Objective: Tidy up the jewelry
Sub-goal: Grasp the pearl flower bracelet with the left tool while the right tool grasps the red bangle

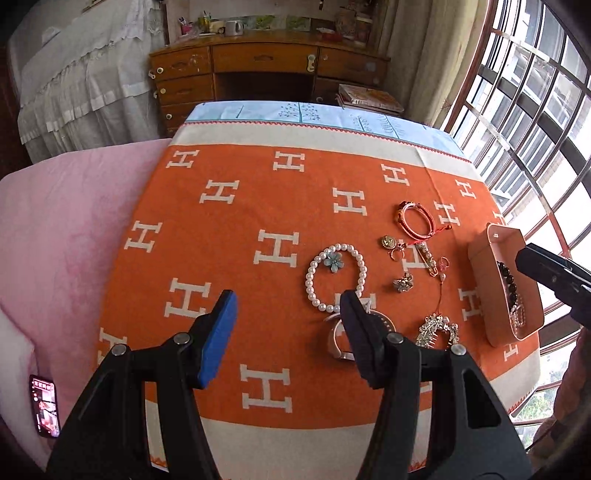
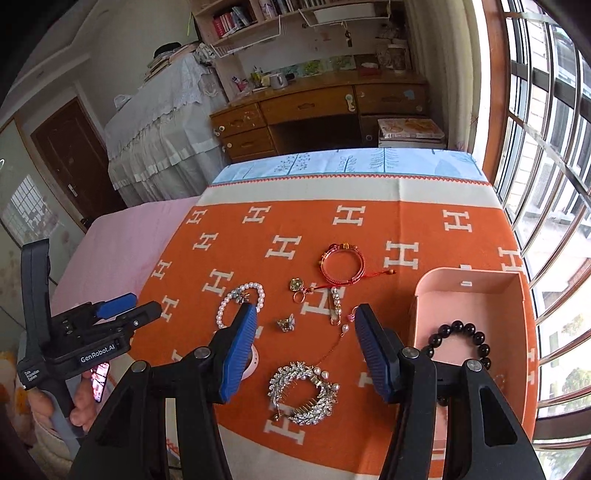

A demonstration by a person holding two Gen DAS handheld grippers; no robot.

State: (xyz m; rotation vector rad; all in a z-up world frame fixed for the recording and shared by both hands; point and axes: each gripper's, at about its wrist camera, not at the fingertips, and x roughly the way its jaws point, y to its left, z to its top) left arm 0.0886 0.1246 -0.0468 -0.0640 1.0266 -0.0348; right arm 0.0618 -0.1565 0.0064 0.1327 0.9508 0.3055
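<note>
We record a wooden desk (image 2: 321, 110) with drawers at 12 o'clock, bookshelves (image 2: 240, 18) on the wall above it. At 10 o'clock we list furniture under a white lace cover (image 2: 159, 122) and, at 9 o'clock, a dark brown door (image 2: 70, 155). From 1 to 4 o'clock, a curved barred window (image 2: 546, 147) admits daylight. A beige curtain (image 1: 436, 55) hangs beside it.

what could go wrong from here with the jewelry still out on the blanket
1. The red cord trailing from the silver hair comb runs toward the gold pin; lifting one may drag the other.
2. The small flower brooch and ring lie flat on soft blanket, so an open right claw might pinch fabric too.
</note>
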